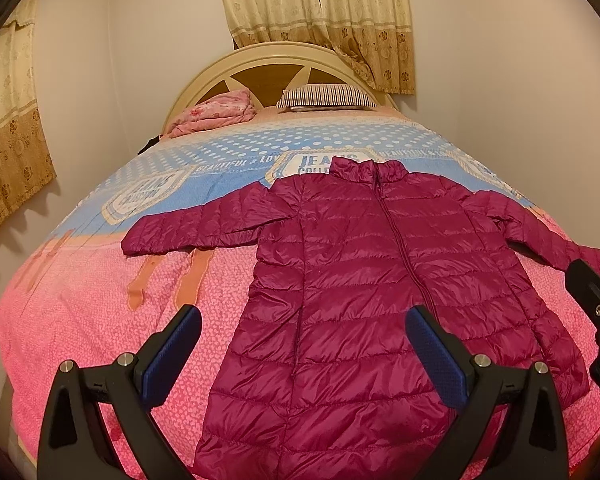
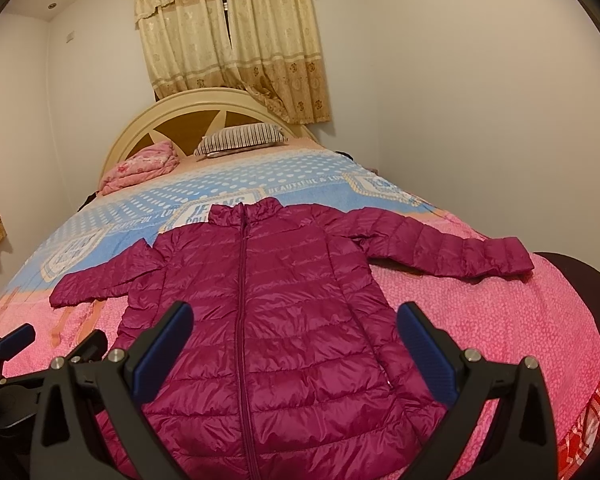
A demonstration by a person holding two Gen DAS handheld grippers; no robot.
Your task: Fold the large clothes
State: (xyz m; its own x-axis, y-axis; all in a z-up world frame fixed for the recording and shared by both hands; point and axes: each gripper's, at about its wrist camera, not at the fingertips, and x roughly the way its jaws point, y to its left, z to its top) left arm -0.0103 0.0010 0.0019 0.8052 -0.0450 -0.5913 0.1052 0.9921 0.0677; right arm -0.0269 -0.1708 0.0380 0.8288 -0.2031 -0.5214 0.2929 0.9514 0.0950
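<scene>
A magenta quilted puffer jacket (image 1: 360,280) lies flat and zipped on the bed, collar toward the headboard, both sleeves spread out sideways. It also shows in the right wrist view (image 2: 268,312). My left gripper (image 1: 304,344) is open and empty, hovering above the jacket's lower left part. My right gripper (image 2: 296,340) is open and empty, hovering above the jacket's lower body. The right gripper's body shows at the right edge of the left wrist view (image 1: 596,304); the left gripper shows at the lower left of the right wrist view (image 2: 20,344).
The bed (image 1: 80,320) has a pink and blue printed cover. A folded pink quilt (image 1: 216,114) and a striped pillow (image 1: 324,96) lie by the cream headboard (image 1: 204,80). Walls and curtains surround the bed.
</scene>
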